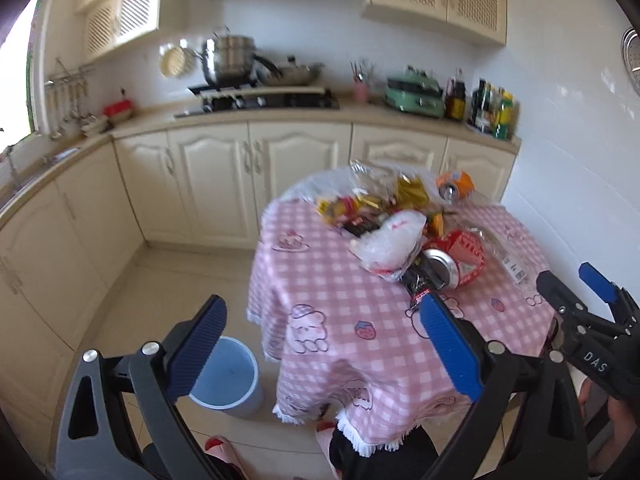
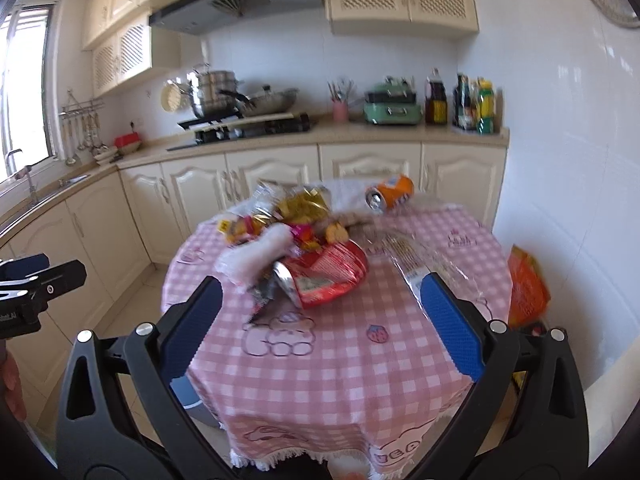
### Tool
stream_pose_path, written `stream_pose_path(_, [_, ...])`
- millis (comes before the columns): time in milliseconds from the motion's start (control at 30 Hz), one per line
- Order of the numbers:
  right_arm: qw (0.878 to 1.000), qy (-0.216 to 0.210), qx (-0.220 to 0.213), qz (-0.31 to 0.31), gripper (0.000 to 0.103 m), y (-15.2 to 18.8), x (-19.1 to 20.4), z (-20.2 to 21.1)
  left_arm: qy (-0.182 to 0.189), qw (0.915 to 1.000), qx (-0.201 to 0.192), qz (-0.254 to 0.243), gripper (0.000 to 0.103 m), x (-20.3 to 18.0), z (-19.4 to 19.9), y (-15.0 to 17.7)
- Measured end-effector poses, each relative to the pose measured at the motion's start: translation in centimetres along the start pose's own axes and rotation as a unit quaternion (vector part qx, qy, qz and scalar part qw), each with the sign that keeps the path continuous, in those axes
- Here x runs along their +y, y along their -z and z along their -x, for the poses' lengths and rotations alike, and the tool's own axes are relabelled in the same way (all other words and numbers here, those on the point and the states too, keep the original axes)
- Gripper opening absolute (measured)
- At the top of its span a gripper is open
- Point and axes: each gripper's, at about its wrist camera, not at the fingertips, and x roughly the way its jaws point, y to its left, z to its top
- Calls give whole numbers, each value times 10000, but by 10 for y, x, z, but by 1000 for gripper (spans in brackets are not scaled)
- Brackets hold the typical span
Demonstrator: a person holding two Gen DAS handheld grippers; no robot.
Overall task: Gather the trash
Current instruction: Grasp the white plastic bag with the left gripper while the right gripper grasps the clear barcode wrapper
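Kitchen, cream cabinets, white tiled walls, pale tiled floor.

Tabletop point(image 2: 340, 360): round, covered by a pink checked cloth with cartoon prints and a white fringe.

Trash, heaped toward the far half of the tabletop:
- crushed red can point(image 2: 328, 276), on its side, nearest me;
- white plastic bag point(image 1: 390, 240), touching the red can;
- orange can point(image 2: 390, 194), on its side at the far edge, apart from the heap;
- yellow and gold wrappers point(image 2: 296, 204), behind the bag;
- clear plastic wrapper point(image 2: 416, 260), flat, right of the red can.

Blue bin point(image 1: 228, 376): on the floor, just beside the tabletop, on my left.

Orange bag point(image 2: 526, 288): low against the right wall.

Counter point(image 1: 280, 114): hob with steel pot point(image 1: 230, 58), green appliance point(image 1: 416, 94), bottles in the corner.

My left gripper point(image 1: 324, 336): spread wide, holding nothing, above the near edge.

My right gripper point(image 2: 320, 316): spread wide, holding nothing, over the cloth.
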Motion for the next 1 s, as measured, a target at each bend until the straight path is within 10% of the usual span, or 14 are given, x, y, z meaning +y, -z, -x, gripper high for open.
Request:
stream_pose_path(467, [9960, 506, 451, -587, 97, 1, -58, -74, 733, 9927, 664, -696, 95, -62, -130, -41])
stream_pose_path(667, [9942, 712, 508, -633, 97, -8, -81, -100, 861, 9871, 946, -963, 72, -76, -176, -51])
stream_pose_path(733, [9933, 819, 604, -550, 97, -12, -89, -110, 898, 9848, 1106, -990, 49, -76, -189, -51])
stream_pose_path(1000, [9893, 1005, 1057, 32, 97, -19, -98, -153, 1268, 9849, 962, -682, 28, -68, -189, -51])
